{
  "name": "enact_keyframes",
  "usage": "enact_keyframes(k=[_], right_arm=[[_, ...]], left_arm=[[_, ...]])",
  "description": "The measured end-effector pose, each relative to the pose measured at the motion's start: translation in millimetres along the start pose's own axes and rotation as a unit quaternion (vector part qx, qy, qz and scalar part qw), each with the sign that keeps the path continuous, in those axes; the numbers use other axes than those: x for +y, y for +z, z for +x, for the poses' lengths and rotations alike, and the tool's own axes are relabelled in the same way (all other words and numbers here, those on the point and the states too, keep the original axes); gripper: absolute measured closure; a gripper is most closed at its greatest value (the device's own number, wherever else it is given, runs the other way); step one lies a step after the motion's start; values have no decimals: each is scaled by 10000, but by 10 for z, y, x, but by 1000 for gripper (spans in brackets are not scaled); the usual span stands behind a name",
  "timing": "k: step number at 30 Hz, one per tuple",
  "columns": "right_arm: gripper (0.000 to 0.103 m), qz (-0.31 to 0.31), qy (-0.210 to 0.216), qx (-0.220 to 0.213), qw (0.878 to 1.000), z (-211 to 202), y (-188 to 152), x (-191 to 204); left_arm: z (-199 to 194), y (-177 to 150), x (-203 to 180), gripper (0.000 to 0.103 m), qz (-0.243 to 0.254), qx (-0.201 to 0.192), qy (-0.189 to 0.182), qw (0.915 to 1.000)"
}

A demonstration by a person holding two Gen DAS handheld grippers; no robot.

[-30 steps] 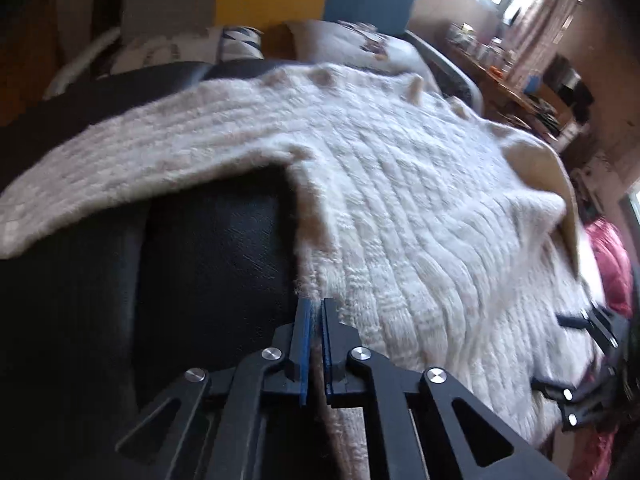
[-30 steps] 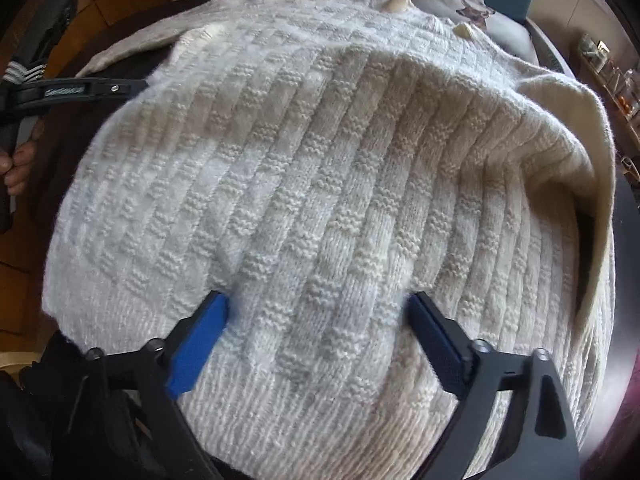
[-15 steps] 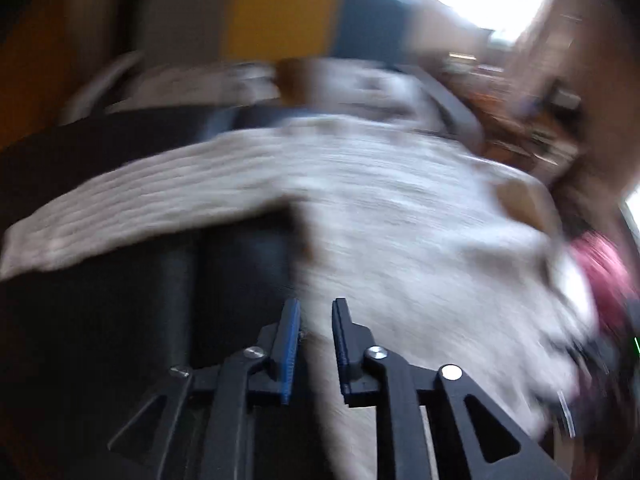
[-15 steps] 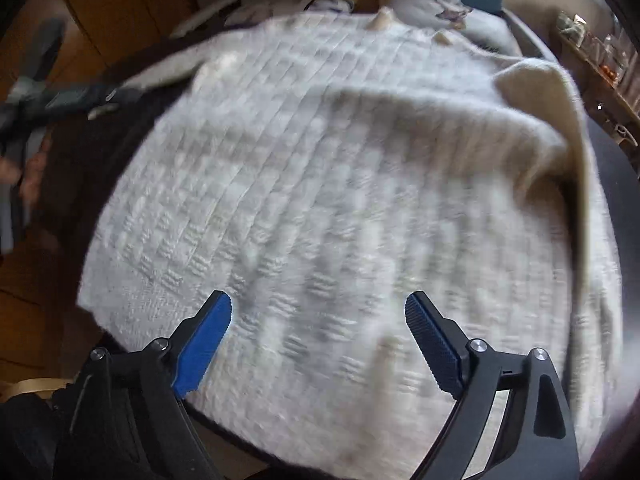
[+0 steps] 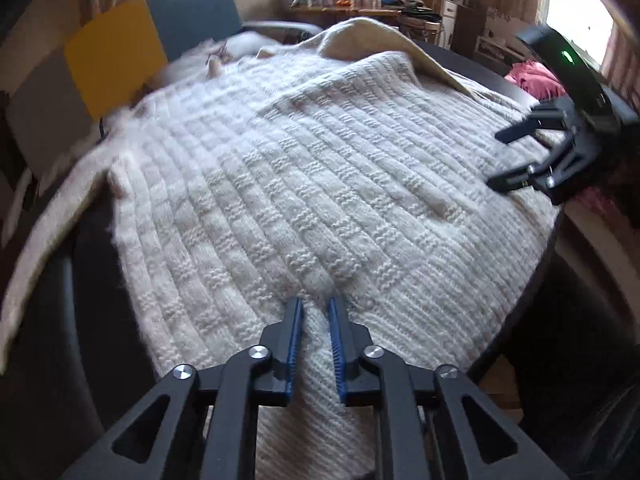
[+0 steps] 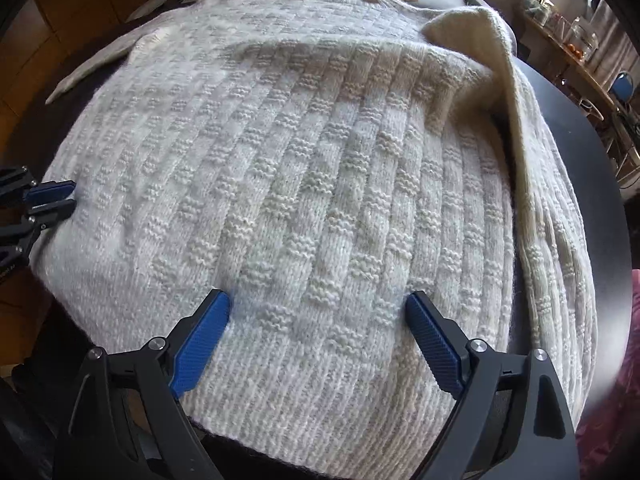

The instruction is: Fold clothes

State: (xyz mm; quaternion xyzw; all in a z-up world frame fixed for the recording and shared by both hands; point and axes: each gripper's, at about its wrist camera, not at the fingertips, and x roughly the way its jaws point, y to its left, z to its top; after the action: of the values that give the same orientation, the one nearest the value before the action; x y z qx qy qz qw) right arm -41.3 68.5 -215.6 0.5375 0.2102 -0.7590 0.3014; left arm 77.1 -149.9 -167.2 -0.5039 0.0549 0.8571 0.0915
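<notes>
A cream knitted sweater [image 5: 320, 160] lies spread over a black round table [image 5: 80, 280]. My left gripper [image 5: 314, 302] is at the ribbed hem, its jaws closing, with a puckered ridge of knit pinched between the blue pads. In the right wrist view the same sweater [image 6: 300, 160] fills the frame. My right gripper [image 6: 318, 298] stands open and wide over the hem, with flat knit between its fingers. The left gripper [image 6: 74, 196] shows at the sweater's left edge there. The right gripper [image 5: 496, 159] appears at the far right in the left wrist view.
One sleeve or side [image 6: 480, 40] is folded over at the sweater's right. A pink garment [image 5: 536, 78] lies beyond the table's far edge. A chair with yellow and blue cushions [image 5: 116, 52] stands behind, and a cluttered shelf [image 5: 360, 0] lines the back wall.
My left gripper let go of the sweater's side edge, swung along and rolled, and now nips the hem. The right gripper shifted a little over the hem and stayed open.
</notes>
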Motion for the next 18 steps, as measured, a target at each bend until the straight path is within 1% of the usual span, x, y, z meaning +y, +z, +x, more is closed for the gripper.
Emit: enact_keyframes(k=[2,5,7,9,10,11,12,14,15,16,17,18], right_arm=[[10,18,52,-33,10000,-18,-41,12],[9,141,246,-45,9996,-67,-62,-24],[9,178,435,-157,9988,-193,-59,-82],[9,184,604,-339,9974,-307,17,-118],[9,186,686,-454,9964,-351,95,-123],[9,202,744,-510,9957,-357,167,-127],[9,223,783,-518,9953,-333,235,-133],[8,275,752,-265,9964,-123,334,-142],[8,267,653,-24,9975,39,349,-117],[4,211,576,140,9980,146,360,-89],[0,40,555,121,9984,125,361,-53],[0,-131,533,102,9984,104,362,-18]], left_arm=[[-26,12,107,92,-194,84,-173,9996],[-103,112,229,91,-481,38,-561,9973],[-125,225,335,87,-837,-247,-851,9925],[-170,339,459,86,-1182,-570,-996,9863],[-128,387,505,85,-1284,-554,-922,9859],[-57,431,543,85,-1355,-458,-780,9866],[58,451,566,85,-1385,-220,-620,9882],[265,434,585,86,-1354,76,-472,9896],[277,458,596,86,-1305,125,-509,9901],[250,498,609,86,-1243,143,-589,9904],[204,557,641,86,-1195,51,-667,9906],[149,624,683,86,-1153,-91,-743,9905]])
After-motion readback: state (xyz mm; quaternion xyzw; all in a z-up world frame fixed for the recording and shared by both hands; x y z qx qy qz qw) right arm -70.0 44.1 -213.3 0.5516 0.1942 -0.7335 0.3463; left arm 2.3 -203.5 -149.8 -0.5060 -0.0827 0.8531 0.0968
